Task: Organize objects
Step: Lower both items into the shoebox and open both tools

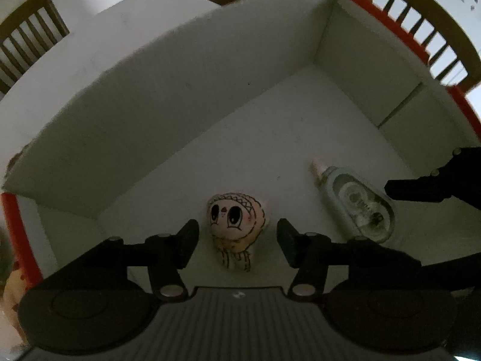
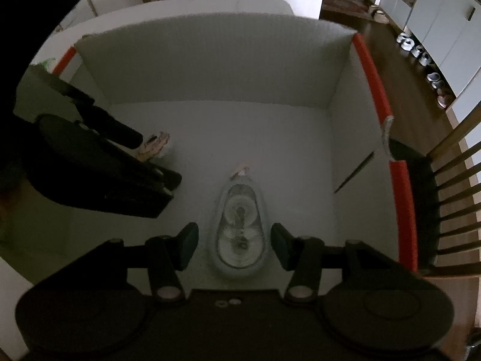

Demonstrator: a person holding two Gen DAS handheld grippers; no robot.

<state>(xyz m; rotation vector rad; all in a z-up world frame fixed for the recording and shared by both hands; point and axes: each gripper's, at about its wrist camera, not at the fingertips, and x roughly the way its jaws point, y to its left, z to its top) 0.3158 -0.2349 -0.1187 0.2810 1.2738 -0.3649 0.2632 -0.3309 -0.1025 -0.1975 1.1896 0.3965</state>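
Both claws point steeply down into a white box (image 1: 180, 96) with orange-red edges. The left claw (image 1: 237, 240) stands spread, its pads clear on either side of a small cartoon-face toy (image 1: 236, 225) that lies on the box floor. The right claw (image 2: 234, 245) is spread too, straddling a clear correction-tape dispenser (image 2: 239, 225) without pressing it. The dispenser lies just beside the toy, apart from it. The box sits on a white tabletop (image 2: 255, 3), with wooden chairs (image 1: 421, 24) around it.
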